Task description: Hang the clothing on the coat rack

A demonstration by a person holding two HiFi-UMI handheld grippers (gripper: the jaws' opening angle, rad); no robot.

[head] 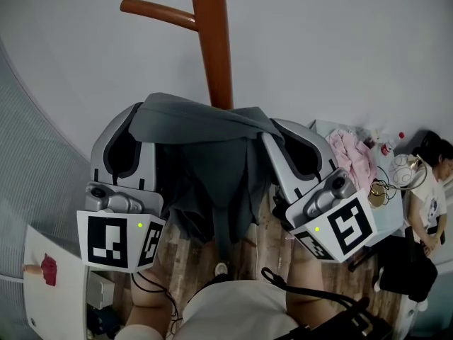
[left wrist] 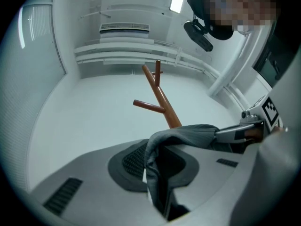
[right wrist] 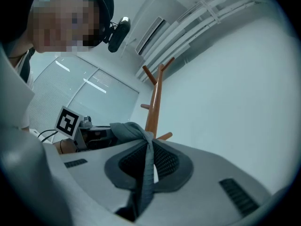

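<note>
A grey garment (head: pixel 205 161) hangs stretched between my two grippers, just in front of the brown wooden coat rack (head: pixel 212 41). One of the rack's pegs (head: pixel 156 11) sticks out to the left, above the cloth. My left gripper (head: pixel 136 129) is shut on the garment's left edge, and in the left gripper view a fold of grey cloth (left wrist: pixel 157 173) is pinched between the jaws. My right gripper (head: pixel 284 139) is shut on the right edge, with a thin strip of the cloth (right wrist: pixel 146 173) pinched between its jaws. The rack (left wrist: pixel 160 98) (right wrist: pixel 154 107) stands ahead of both.
A pale wall lies behind the rack. At the right, a table (head: pixel 333 129) holds pink cloth (head: pixel 354 154) and small items, and a seated person (head: pixel 428 190) is beside it. A white board (head: pixel 49 289) sits at lower left. A black bag strap (head: pixel 318 303) is near my body.
</note>
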